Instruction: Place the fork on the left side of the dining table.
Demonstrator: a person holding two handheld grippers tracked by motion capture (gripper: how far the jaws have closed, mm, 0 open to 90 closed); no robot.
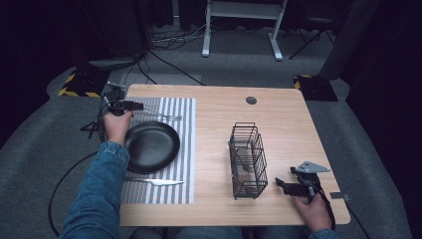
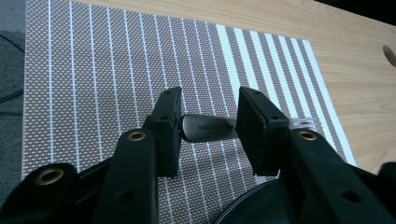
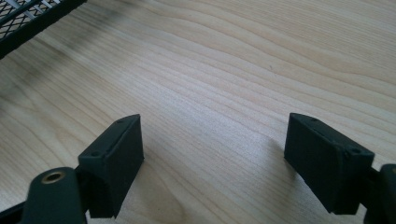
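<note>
My left gripper hovers low over the far left corner of the striped placemat, just beyond the black plate. A silver fork lies on the mat there, pointing right. In the left gripper view the fork's handle lies crosswise in the gap of my left gripper; its rounded end sits near one pad and its tines stick out past the other. The jaws stand open around it without pressing on it. My right gripper rests open near the table's front right, with bare wood between the jaws of the right gripper.
A black wire basket stands right of centre, just left of my right gripper; its corner shows in the right gripper view. A silver knife lies on the mat in front of the plate. A cable hole sits near the far edge.
</note>
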